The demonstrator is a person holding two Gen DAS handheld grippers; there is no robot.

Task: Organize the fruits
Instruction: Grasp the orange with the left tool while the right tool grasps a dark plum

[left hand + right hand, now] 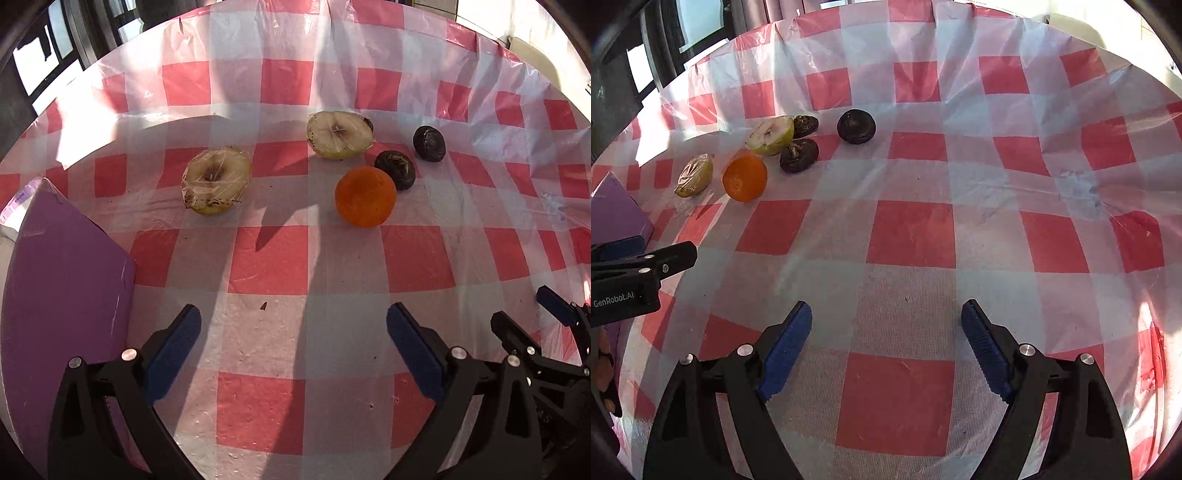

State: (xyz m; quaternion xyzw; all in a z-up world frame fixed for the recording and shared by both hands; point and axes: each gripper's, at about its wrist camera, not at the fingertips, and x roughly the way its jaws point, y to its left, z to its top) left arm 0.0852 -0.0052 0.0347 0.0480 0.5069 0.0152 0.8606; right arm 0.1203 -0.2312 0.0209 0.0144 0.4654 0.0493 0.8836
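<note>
On a table under a red-and-white checked plastic cloth point(295, 258): one round orange fruit point(365, 196); one halved pale apple wrapped in clear film point(216, 181), to its left; a second halved apple, unwrapped point(340, 134), behind it; three dark wrinkled round fruits, one just beside the orange point(395, 169), one farther right point(429, 143), one behind the unwrapped half point(805, 125). A purple box point(62, 295) lies at the left edge. Left gripper point(293, 325) and right gripper point(886, 321), black with blue pads, both spread wide and empty, well short of the fruit.
</note>
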